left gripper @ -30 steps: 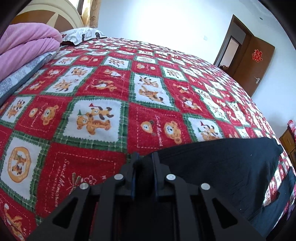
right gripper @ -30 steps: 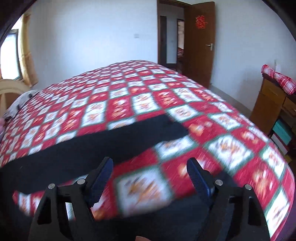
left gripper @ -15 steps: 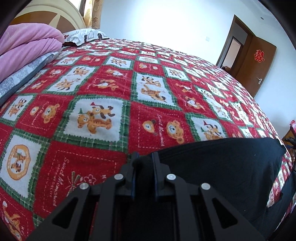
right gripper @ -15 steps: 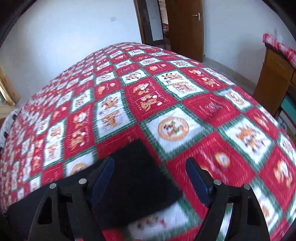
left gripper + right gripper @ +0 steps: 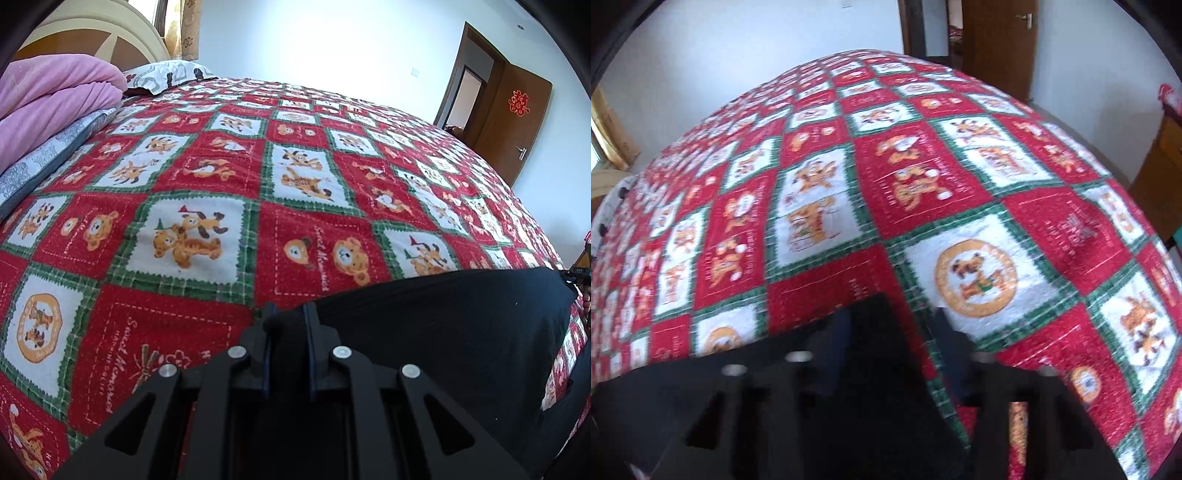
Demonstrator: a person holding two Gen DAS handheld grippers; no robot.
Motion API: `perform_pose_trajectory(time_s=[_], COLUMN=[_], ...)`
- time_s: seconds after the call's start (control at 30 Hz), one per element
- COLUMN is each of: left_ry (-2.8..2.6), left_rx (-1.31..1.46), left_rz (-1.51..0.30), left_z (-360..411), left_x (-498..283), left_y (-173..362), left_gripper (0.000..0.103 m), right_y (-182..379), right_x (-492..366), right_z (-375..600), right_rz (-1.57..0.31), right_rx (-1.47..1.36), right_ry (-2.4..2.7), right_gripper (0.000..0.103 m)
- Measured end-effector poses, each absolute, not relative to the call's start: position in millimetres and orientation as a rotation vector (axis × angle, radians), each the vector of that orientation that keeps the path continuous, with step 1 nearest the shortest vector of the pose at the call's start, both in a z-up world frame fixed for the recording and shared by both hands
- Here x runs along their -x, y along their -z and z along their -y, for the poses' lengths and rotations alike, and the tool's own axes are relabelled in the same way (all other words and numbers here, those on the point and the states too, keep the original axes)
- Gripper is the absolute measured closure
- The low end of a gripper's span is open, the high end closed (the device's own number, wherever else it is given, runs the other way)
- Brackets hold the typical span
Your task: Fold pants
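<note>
Black pants lie flat on a red, green and white cartoon quilt. My left gripper is shut on the near edge of the pants, black cloth pinched between its fingers. In the right wrist view the pants' corner reaches up between my right gripper's fingers, which stand partly closed around it with a gap still showing on the right side. The view is motion-blurred, so contact is unclear.
A pink blanket and grey-patterned bedding are stacked at the left by the headboard, with a pillow behind. A brown door stands open at the far right. A wooden cabinet stands beside the bed.
My right gripper swung over and down onto the pants' corner, and its fingers have narrowed from wide open. My left gripper has stayed shut on the pants, shifting only slightly.
</note>
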State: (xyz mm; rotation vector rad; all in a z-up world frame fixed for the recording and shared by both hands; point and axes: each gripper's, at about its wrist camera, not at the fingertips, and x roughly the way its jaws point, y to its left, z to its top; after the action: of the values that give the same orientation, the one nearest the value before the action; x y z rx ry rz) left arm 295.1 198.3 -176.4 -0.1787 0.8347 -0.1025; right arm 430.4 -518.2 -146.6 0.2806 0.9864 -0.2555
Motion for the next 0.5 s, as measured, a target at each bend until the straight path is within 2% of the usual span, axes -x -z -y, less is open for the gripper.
perform_pose_trajectory(time_s=[0.13, 0.5], left_ry=[0.111, 0.158], left_rx=[0.190, 0.227], left_rz=[-0.845, -0.776], left_z=[-200, -204], left_x=[-296, -284], left_y=[176, 157], left_gripper=[0.088, 0.090], right_y=[145, 106], right_x=[-428, -410], right_z=[520, 503], right_rz=[-0.979, -0.862], right_rx=[-0.311, -0.240], right_ry=[0.258, 0.258], right_gripper=[0.096, 0.098])
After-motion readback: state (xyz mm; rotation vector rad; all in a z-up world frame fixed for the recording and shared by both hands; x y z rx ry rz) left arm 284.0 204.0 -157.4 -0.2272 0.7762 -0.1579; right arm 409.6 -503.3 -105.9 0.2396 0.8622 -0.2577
